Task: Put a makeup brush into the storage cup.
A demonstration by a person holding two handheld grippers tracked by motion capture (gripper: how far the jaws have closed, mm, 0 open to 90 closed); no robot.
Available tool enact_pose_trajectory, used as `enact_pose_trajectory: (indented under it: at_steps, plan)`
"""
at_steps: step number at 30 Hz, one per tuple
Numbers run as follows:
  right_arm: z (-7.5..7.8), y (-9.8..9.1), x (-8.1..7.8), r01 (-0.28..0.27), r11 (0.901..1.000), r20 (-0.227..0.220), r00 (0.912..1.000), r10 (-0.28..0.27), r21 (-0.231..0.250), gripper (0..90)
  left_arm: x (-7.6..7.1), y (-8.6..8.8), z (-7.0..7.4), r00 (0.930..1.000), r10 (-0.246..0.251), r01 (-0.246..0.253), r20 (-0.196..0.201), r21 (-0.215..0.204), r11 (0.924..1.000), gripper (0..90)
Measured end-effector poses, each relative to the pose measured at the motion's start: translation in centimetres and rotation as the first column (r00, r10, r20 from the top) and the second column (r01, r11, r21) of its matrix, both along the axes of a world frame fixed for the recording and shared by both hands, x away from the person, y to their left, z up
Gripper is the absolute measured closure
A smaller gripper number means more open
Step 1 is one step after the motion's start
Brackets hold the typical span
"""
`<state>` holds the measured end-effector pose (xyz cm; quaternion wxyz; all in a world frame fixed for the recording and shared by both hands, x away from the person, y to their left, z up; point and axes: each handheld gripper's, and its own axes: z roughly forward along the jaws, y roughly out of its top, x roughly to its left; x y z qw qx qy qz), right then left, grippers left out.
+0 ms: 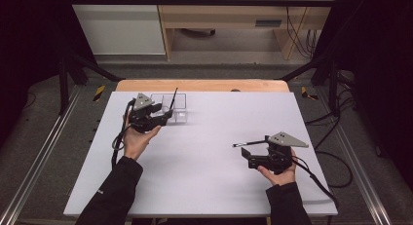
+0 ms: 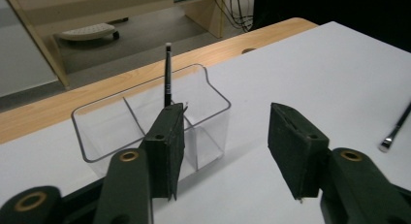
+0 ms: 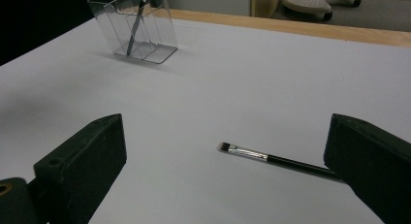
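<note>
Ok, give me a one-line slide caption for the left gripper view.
Left gripper, jaws open, beside a clear divided organizer holding one upright black brush.

Even overhead light, white table (image 1: 204,152) bright, surroundings left and right fall to black. Soft faint shadows under hands. High view slightly soft, low detail. Gripper views: near jaws blurred, clear organizer (image 2: 145,122) fairly sharp, mild glare on its walls.

L gripper (image 1: 160,119) is held open just beside clear divided box (image 1: 170,108), black brush (image 1: 173,99) stood inside. R gripper (image 1: 245,152) is held near second brush (image 1: 249,143) on white tabletop (image 1: 204,176).
</note>
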<state>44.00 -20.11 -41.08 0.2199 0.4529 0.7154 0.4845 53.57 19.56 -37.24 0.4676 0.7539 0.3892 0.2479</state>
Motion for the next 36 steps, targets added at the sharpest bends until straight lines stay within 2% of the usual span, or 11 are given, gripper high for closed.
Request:
enact_pose_trajectory:
  at_steps: [7, 17, 21, 24, 26, 28, 36]
  plan:
    - [0.2, -0.1, -0.1, 0.004, 1.0, 0.004, 1.0, -0.004, 0.003, 2.2, -2.2, 0.1, 0.1, 0.9996, -0.021, 0.021, 0.02, 0.009, 0.9997, 36.5]
    - [0.2, -0.1, 0.1, -0.004, 0.9999, 0.001, 1.0, 0.004, -0.009, 2.6, -4.5, 0.8, -0.5, 0.9993, -0.036, 0.036, 0.013, -0.009, 0.9993, 23.8]
    - [0.2, -0.1, 0.1, -0.002, 1.0, 0.003, 1.0, 0.002, -0.003, 2.6, -5.5, 1.2, -0.9, 0.9994, -0.033, 0.033, 0.005, 0.003, 0.9995, 19.8]
    - [0.3, -0.1, 0.2, -0.004, 1.0, 0.002, 1.0, 0.004, -0.006, 2.6, -6.1, 1.6, -1.3, 0.9995, -0.032, 0.032, -0.005, -0.012, 0.9994, 18.1]
    - [0.3, -0.1, 0.2, -0.004, 1.0, 0.001, 1.0, 0.004, -0.009, 2.5, -6.5, 1.9, -1.7, 0.9996, -0.025, 0.025, -0.012, -0.002, 0.9997, 16.9]
    - [0.3, -0.1, 0.2, -0.005, 1.0, 0.001, 1.0, 0.005, -0.009, 2.5, -6.8, 2.1, -2.0, 0.9996, -0.024, 0.024, -0.018, -0.009, 0.9997, 15.6]
    - [0.3, -0.2, -0.1, -0.008, 0.9998, 0.005, 1.0, 0.008, -0.018, 2.5, -8.2, 3.1, -3.0, 0.9998, -0.005, 0.004, -0.018, -0.031, 0.9995, 13.6]
